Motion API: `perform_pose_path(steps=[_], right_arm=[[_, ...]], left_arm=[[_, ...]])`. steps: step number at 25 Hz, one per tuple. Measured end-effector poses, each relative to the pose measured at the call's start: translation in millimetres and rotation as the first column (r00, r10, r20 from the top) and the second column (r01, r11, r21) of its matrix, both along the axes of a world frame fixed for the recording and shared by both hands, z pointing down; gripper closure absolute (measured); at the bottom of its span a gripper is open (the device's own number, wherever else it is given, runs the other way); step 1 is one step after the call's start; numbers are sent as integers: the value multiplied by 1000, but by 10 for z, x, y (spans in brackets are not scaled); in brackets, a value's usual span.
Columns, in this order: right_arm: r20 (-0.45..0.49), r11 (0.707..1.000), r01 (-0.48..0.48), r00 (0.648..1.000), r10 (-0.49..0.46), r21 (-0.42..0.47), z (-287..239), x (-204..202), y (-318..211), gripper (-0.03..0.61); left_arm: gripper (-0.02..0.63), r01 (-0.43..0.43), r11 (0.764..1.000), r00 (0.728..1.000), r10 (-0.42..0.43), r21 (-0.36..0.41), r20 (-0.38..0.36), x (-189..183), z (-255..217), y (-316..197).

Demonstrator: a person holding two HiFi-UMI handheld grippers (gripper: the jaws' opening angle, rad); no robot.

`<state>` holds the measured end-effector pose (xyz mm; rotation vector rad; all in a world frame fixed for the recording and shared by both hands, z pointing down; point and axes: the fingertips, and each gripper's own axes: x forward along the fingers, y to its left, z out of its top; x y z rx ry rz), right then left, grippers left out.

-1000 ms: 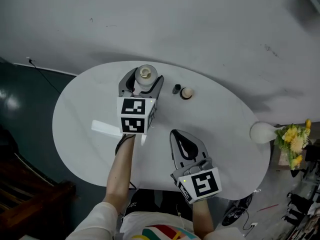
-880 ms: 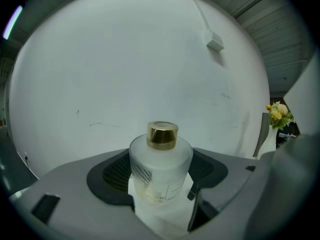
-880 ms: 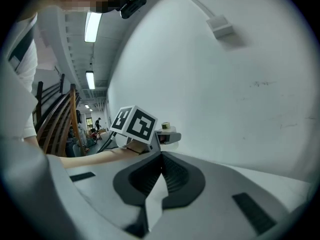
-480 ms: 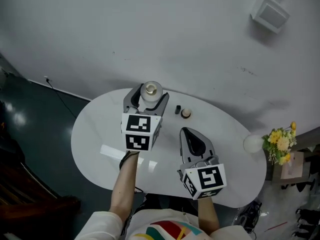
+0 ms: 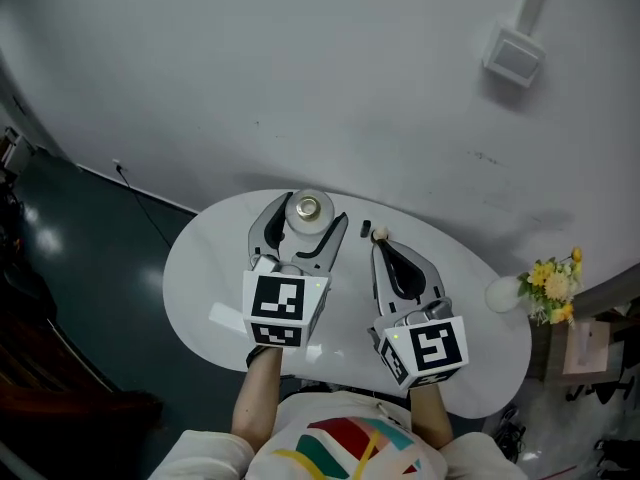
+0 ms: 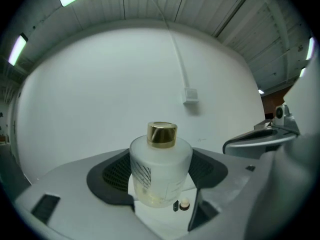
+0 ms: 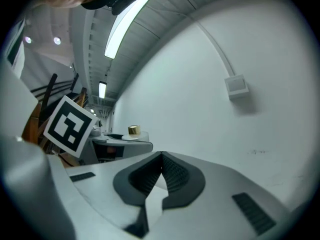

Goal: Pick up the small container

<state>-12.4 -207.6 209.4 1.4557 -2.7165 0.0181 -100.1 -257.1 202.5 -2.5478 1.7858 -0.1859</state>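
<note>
Your left tongs [image 5: 308, 218] clamp the frosted bottle [image 6: 160, 171] by its sides, gold cap up, over the far part of the table [image 5: 200, 268]. Your right tongs [image 7: 161, 159] are closed on nothing, beside the bottle, tips near a small beige knob [image 5: 380, 234]

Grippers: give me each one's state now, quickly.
Left gripper: shut on the frosted white glass bottle with gold cap.
Right gripper: shut, empty.
</note>
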Motion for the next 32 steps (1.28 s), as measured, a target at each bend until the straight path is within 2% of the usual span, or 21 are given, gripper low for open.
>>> perform_pose_path(steps=[7, 11, 16, 22, 25, 32], right_arm=[[21, 996, 29, 999, -31, 87, -206, -28, 188, 569], [53, 995, 40, 998, -45, 92, -155, -70, 297, 569], [64, 994, 63, 996, -69, 91, -106, -190, 407, 569], [47, 992, 85, 995, -90, 89, -27, -303, 461, 568], [40, 992, 91, 995, -95, 89, -25, -345, 474, 569], [14, 990, 89, 996, -91, 108, -50, -383, 496, 568]], left_arm=[[267, 59, 996, 998, -58, 60, -26, -147, -193, 510], [266, 77, 988, 995, -69, 137, -66, -206, -178, 789], [267, 131, 987, 987, -120, 97, -110, -386, 16, 966], [267, 173, 980, 983, -164, 99, -87, -528, 29, 1013], [267, 168, 978, 983, -157, 127, -90, -551, -34, 1036], [267, 181, 978, 981, -170, 109, -97, -622, -38, 1080]])
